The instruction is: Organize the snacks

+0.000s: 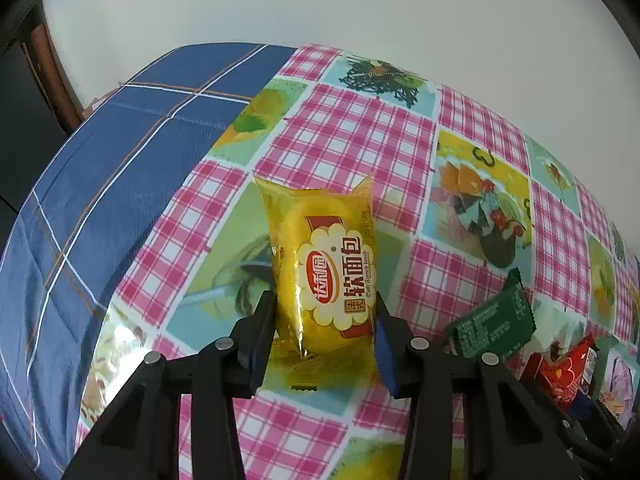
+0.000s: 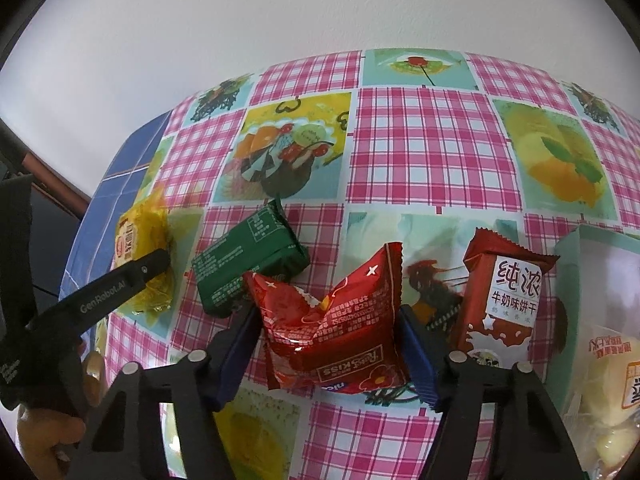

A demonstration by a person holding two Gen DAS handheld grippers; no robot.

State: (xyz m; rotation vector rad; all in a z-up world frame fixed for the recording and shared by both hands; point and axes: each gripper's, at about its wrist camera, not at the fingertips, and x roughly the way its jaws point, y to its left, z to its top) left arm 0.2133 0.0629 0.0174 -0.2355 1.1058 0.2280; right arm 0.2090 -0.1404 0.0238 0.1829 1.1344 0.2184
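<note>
My left gripper point(image 1: 324, 312) is shut on a yellow soft-bread packet point(image 1: 324, 264), its pads pressing both sides, just above the patterned tablecloth point(image 1: 360, 128). The same packet point(image 2: 140, 240) and left gripper show at the left of the right wrist view. My right gripper point(image 2: 328, 320) is shut on a crumpled red snack packet point(image 2: 336, 320). A green packet point(image 2: 248, 260) lies just behind it, also in the left wrist view point(image 1: 492, 320). A red-brown milk biscuit packet point(image 2: 504, 296) lies to the right.
A pale green box point(image 2: 600, 320) with a clear window holding pale yellow snacks stands at the far right. A blue plaid cloth point(image 1: 100, 200) covers the table's left part. A white wall is behind the table.
</note>
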